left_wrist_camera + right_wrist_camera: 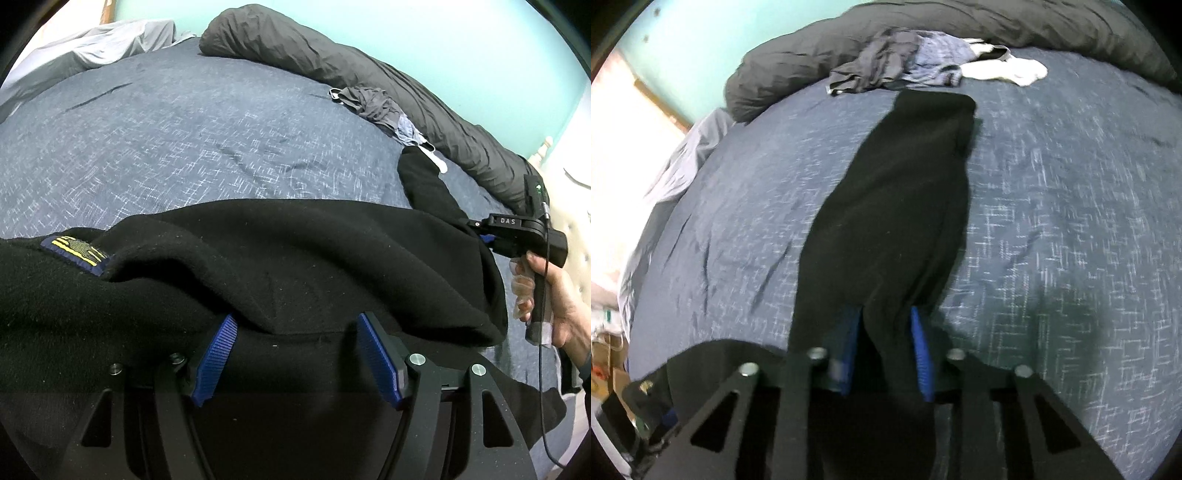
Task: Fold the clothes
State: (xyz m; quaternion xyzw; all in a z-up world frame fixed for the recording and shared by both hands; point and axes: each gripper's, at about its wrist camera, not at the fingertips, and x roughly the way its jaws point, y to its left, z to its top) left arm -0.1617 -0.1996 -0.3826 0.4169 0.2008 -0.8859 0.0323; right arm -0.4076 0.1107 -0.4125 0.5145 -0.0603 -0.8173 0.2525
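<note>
Black fleece garment (pixel 295 258) lies rumpled on the blue bedspread (pixel 184 129), sleeve (pixel 905 184) outstretched.

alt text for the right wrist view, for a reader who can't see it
The right gripper pinches a black fleece sleeve that stretches away across a dark blue patterned bedspread. Beyond the cuff lie a crumpled pile of clothes, a white sock and a rolled dark grey duvet.

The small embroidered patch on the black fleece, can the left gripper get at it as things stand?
Probably yes: the left gripper stands open, and the blue and yellow embroidered patch lies uncovered on the black fleece garment beside it.
</note>
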